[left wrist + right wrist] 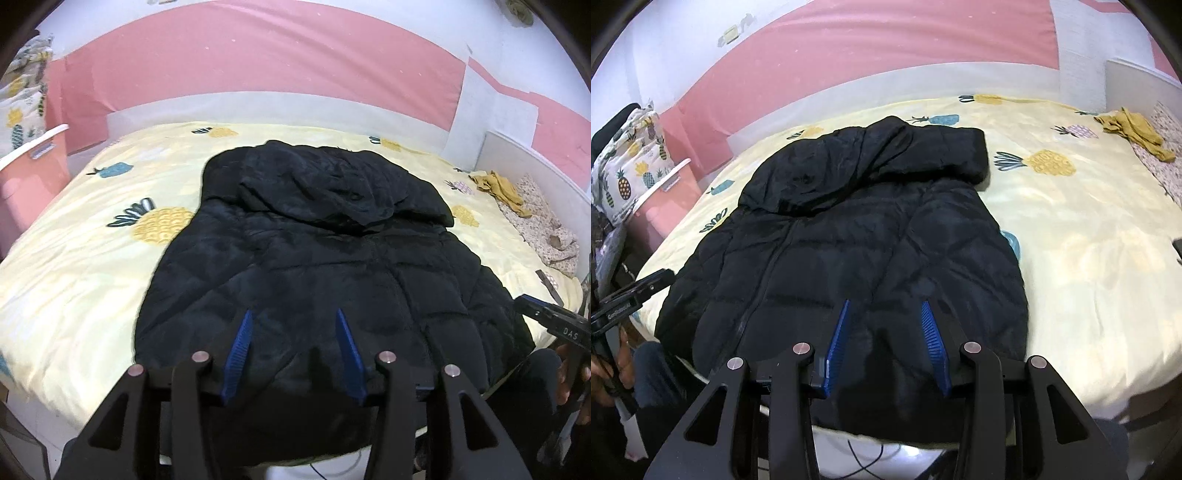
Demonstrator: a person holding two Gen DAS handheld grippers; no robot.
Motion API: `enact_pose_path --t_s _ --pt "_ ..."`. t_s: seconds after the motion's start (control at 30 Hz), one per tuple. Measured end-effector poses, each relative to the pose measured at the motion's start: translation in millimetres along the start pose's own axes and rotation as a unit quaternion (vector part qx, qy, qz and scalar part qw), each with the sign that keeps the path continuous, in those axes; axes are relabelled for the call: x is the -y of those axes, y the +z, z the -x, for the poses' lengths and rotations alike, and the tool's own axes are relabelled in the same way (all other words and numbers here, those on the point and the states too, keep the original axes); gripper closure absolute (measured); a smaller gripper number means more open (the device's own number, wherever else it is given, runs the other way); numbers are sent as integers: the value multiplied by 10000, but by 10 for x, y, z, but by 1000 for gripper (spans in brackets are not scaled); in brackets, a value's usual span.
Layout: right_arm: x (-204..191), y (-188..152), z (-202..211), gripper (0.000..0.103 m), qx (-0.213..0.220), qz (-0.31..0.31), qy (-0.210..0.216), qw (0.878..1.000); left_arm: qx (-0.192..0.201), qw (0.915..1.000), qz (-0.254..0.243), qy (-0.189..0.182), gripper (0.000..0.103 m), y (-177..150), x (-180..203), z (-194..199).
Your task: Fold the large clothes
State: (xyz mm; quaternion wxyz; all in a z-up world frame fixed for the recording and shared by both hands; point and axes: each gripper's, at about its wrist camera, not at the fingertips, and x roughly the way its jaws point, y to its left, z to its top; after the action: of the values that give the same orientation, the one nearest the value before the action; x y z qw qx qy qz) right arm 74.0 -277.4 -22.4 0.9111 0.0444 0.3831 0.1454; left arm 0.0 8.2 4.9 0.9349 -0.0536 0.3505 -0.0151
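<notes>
Puffy jacket (314, 258) flat on bed (74, 277)
Soft, bulky, slippery; take the hem corners. Both hand-held grippers, left (293, 314) and right (884, 304), open, empty.

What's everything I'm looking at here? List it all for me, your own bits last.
jacket: one, black, puffy and hooded, spread flat on the bed
bed cover: one, pale yellow with pineapples, under the jacket
cloth: one, mustard, crumpled at the bed's far right corner
bin: one, pink, left of the bed
wall: pink and white, behind the bed
left claw: blue fingers apart, above the jacket's hem
right claw: blue fingers apart, above the hem
</notes>
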Motion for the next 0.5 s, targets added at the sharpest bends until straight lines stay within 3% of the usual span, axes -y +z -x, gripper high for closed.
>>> enact_pose_path --t_s 0.1,0.37,0.5 --pt "118 -72 22 49 -15 -142 -122 9998 29 10000 11 88 52 -66 -97 59" --pt "617 -121 -45 48 -136 -789 -406 9960 -61 9969 304 726 48 -105 -586 -74" --pt "869 -135 -151 48 -324 -1177 -444 9915 -255 9945 514 871 46 -163 -826 -227"
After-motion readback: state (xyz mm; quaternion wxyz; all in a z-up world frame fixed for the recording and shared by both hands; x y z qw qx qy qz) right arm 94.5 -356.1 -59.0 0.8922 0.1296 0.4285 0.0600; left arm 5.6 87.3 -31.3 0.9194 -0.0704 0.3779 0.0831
